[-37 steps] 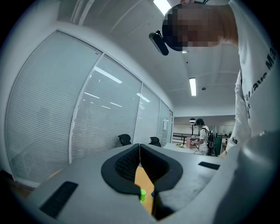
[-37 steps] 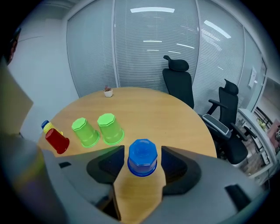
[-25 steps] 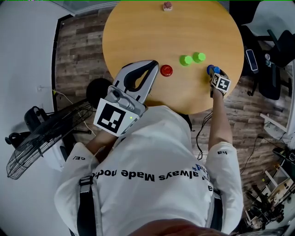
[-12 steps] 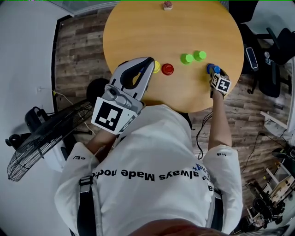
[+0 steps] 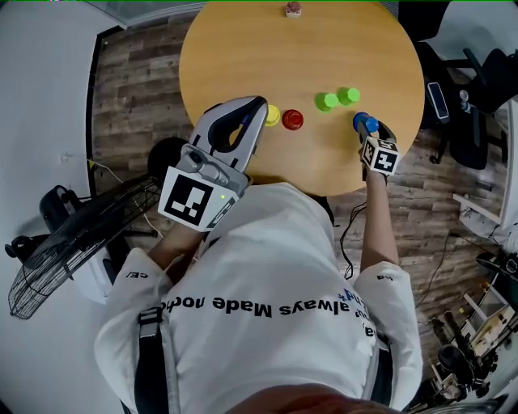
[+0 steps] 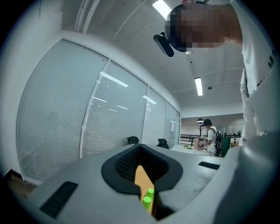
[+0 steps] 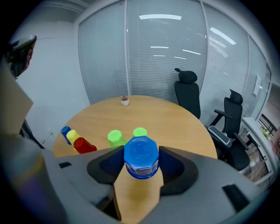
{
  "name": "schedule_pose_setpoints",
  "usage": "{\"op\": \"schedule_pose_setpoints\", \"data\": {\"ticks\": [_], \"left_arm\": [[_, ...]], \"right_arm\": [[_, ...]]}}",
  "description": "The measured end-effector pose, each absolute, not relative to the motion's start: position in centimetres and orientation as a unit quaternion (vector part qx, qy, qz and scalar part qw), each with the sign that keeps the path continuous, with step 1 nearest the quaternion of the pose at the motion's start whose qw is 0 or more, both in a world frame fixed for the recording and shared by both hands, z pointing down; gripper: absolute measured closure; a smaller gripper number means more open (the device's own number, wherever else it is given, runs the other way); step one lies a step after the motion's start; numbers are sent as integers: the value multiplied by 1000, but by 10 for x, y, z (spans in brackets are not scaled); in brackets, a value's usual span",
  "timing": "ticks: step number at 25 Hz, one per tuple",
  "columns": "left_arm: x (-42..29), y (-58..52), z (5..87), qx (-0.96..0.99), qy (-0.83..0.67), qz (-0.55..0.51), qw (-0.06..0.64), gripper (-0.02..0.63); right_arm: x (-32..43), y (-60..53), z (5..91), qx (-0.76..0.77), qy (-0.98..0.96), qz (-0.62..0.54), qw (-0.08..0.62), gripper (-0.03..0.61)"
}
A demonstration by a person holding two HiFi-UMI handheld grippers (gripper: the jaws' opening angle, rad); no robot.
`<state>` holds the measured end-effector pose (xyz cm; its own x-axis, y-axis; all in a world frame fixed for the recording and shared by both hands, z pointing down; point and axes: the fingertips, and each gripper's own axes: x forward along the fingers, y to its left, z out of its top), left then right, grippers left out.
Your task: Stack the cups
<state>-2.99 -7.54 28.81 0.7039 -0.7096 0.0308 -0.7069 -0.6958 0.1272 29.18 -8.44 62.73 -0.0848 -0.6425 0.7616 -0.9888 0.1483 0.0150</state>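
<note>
My right gripper [image 7: 141,168] is shut on a blue cup [image 7: 141,154], held upside down above the round wooden table [image 5: 243,48]. In the head view this blue cup [image 5: 362,122] hangs by the table's right edge, just right of two green cups [image 5: 326,101] [image 5: 349,95]. A red cup [image 5: 292,120] and a yellow cup [image 5: 273,116] stand near the front edge. In the right gripper view a second blue cup [image 7: 65,131] shows behind the yellow one [image 7: 72,135]. My left gripper [image 5: 259,105] is shut and empty beside the yellow cup, pointing level.
A small pinkish object [image 5: 293,10] sits at the table's far edge. Office chairs [image 7: 188,94] stand beyond the table. A fan [image 5: 73,234] is on the floor at my left. A person [image 6: 212,135] stands far off in the left gripper view.
The right gripper has risen with the blue cup and shifted left toward the green cups. The yellow cup, hidden behind the left gripper a second ago, now shows beside it.
</note>
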Motion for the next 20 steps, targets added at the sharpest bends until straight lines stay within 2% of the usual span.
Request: {"op": "schedule_pose_setpoints", "data": {"ticks": [9,20], "left_arm": [[-43,-69,286,915,-398,-15,63,589],[-77,-59,286,895,-441,-17,65,589]], "right_arm": [[178,-87,574,517,-764,201,329,324],[40,-88,572,394,-838,145,349,324]]}}
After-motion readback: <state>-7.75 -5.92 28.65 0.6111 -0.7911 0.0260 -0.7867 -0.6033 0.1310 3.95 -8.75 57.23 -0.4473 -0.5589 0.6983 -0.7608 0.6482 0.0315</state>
